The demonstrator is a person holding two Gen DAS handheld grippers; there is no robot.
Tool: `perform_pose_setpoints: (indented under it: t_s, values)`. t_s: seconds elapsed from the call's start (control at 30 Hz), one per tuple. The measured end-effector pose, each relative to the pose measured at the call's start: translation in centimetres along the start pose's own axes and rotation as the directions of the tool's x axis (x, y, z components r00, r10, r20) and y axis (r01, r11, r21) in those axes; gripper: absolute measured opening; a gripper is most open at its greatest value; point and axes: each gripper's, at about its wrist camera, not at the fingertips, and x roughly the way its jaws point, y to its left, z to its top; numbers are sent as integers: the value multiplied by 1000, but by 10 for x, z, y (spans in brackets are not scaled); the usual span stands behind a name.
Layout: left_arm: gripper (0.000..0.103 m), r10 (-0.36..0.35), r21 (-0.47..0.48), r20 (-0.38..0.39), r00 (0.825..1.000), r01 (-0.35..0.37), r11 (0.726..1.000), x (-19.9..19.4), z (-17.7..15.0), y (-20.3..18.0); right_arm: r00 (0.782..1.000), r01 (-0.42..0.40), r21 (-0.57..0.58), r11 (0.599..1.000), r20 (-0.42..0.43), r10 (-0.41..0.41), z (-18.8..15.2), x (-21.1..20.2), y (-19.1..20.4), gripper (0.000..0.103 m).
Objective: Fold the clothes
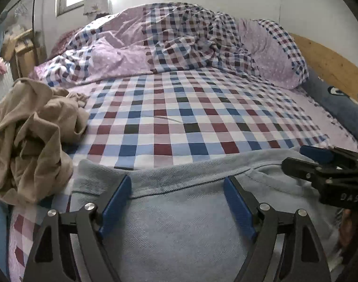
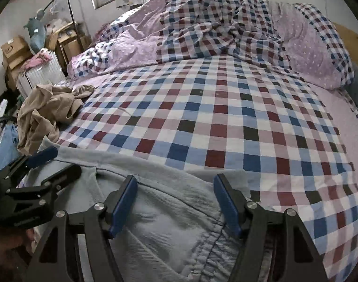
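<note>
Two grippers hover over the near edge of the bed (image 1: pixel 202 122), where we see a pale blue garment (image 1: pixel 179 223) lying spread on the checked sheet. Our left gripper (image 1: pixel 177 181) has its blue fingers (image 1: pixel 116 199) set wide apart over a seam, gripping nothing. Our right gripper (image 2: pixel 175 179) is spread just as wide above the gathered waistband (elastic, by its puckers). Near the left edge sits a crumpled beige garment (image 1: pixel 35 138), while a rumpled duvet (image 1: pixel 174 40) fills the far side.

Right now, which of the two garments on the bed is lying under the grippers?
The light blue garment at the near edge, spread fairly flat beneath both open grippers. The beige garment lies crumpled in a heap further left, untouched.
</note>
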Motion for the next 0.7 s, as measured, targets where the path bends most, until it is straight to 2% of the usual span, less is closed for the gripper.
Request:
perform_pose_setpoints:
  t_s: [0.1,0.2,0.4,0.47,0.57,0.7]
  values:
    - [90,10,14,2,1000,-10,1000,4,-3,-4,997,73,-52,996,-16,-74,-4,13,13,73]
    - [92,8,16,-1,1000,-8,1000,8,-4,-4,994,103,-73,992,-22,-105,-4,20,19,75]
    - [94,5,31,2,1000,-5,999,11,-4,-2,993,120,-78,990,-16,-121,1,13,22,75]
    - [95,3,35,1,1000,-3,999,12,-3,-2,992,123,-77,989,-11,-125,5,5,27,75]
    - [95,0,34,0,1000,0,999,11,-3,-1,994,106,-36,994,36,-104,-1,-34,27,75]
    - [95,-8,27,2,1000,8,1000,11,-3,1,995,44,-28,999,95,-41,-36,-82,47,75]
